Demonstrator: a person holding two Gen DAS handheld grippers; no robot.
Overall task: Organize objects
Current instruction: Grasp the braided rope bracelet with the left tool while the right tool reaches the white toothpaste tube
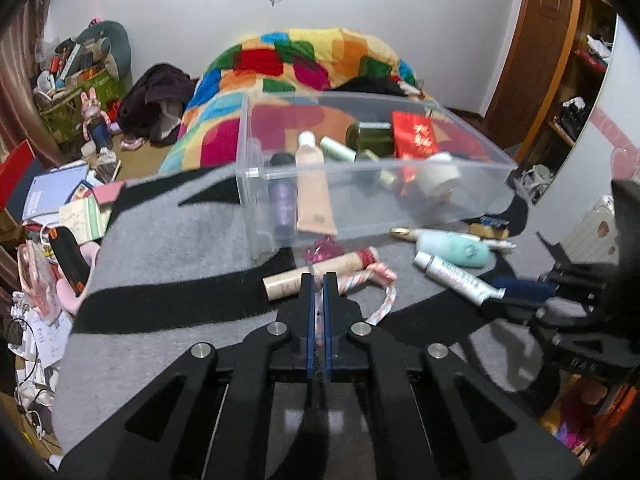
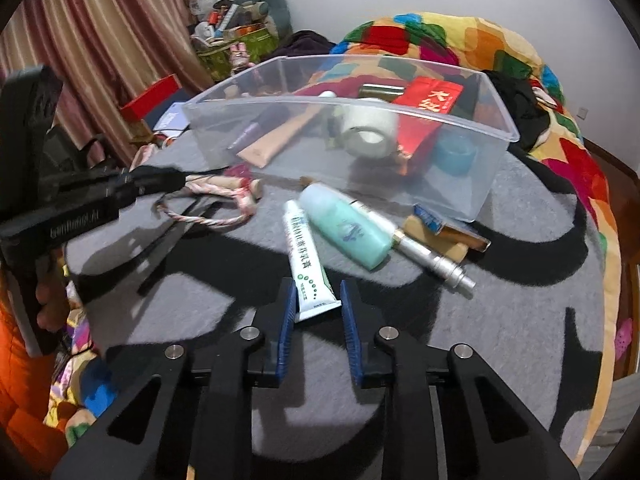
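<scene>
A clear plastic bin [image 1: 472, 196] [image 2: 492, 128] on the grey-and-black blanket holds tubes, a jar, a dark bottle and a red box. In front of it lie a beige stick with a pink-white rope [image 1: 384, 296] [image 2: 208, 220], a white tube [image 1: 456, 278] [image 2: 304, 256], a mint bottle [image 1: 456, 249] [image 2: 348, 230] and a silver pen [image 2: 424, 250]. My left gripper [image 1: 319, 280] [image 2: 176, 180] is shut on the rope at the beige stick. My right gripper [image 2: 316, 300] is open with its fingers on either side of the white tube's crimped end.
A colourful quilt [image 1: 304, 60] lies behind the bin. A small gold-and-blue box [image 2: 444, 226] sits by the bin's right corner. Boxes, books and clutter [image 1: 60, 200] cover the floor to the left. A wooden door [image 1: 536, 48] stands at the right.
</scene>
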